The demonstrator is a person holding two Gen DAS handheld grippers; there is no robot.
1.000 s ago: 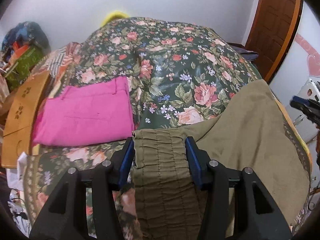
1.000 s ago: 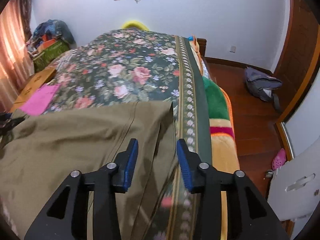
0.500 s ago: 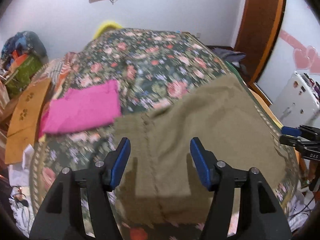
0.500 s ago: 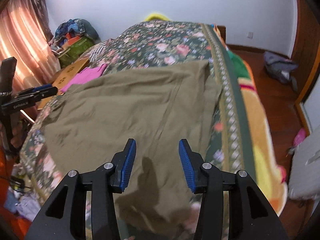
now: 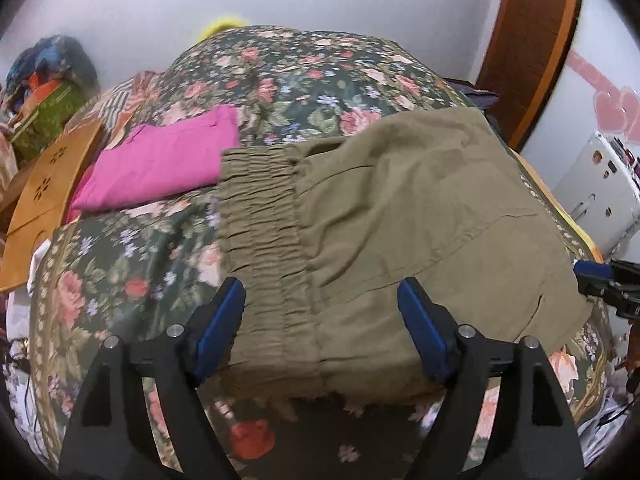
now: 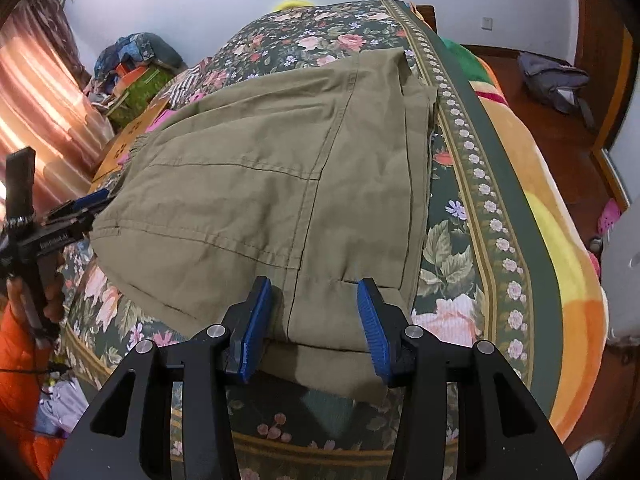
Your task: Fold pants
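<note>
The olive-green cotton pants (image 5: 400, 216) lay folded on the floral bedspread (image 5: 280, 64). The left gripper (image 5: 322, 332) had just opened wide, releasing them; the right gripper (image 6: 316, 320) stood part-open, empty. Next probably another fold, needing fresh grips.

One olive pants (image 5: 400, 216), folded flat on one floral bed (image 5: 304, 76). One pink garment (image 5: 160, 164) lies at its ten o'clock. Two grippers: left (image 5: 322, 332), right (image 6: 316, 320), each with two blue pads. One wooden board (image 5: 44, 184) at nine o'clock. One grey bag (image 6: 556, 76) on the floor at two o'clock in the right view. One orange sleeve (image 6: 20, 364).
</note>
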